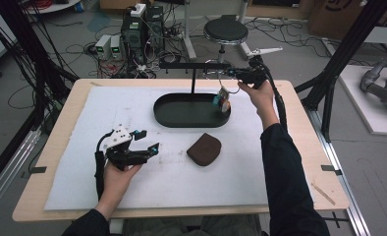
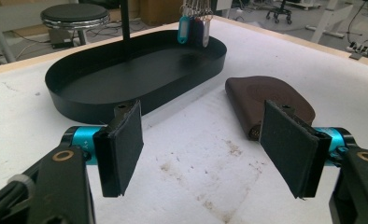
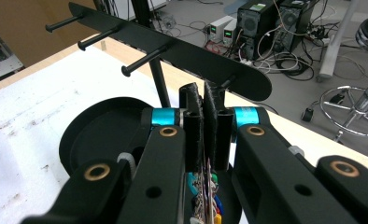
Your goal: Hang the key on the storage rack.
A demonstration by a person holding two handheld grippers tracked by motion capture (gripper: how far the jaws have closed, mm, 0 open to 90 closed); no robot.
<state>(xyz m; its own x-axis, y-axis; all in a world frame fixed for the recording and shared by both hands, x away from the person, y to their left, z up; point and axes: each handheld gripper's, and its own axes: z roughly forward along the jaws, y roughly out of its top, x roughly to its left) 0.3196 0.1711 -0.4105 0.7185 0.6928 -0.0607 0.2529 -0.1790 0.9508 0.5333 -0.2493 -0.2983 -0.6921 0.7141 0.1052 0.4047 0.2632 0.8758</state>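
Note:
A black oval tray (image 1: 162, 118) stands at the back of the white mat, with a post carrying a crossbar of pegs (image 1: 191, 65). My right gripper (image 1: 233, 73) is raised at the bar's right end, shut on the ring of a key bunch (image 1: 223, 101) whose coloured tags dangle over the tray's right end. In the right gripper view the pads (image 3: 203, 93) press together just before the bar (image 3: 191, 51), tags (image 3: 205, 196) hanging beneath. My left gripper (image 1: 147, 140) rests low at the front left, open and empty (image 2: 201, 116). A brown pouch (image 1: 204, 149) lies to its right.
The mat covers most of a wooden table (image 1: 49, 147). Beyond the far edge are a round stool (image 1: 226, 30), computer boxes (image 1: 140, 29) and cables on the floor. Black frame posts rise at both sides of the table.

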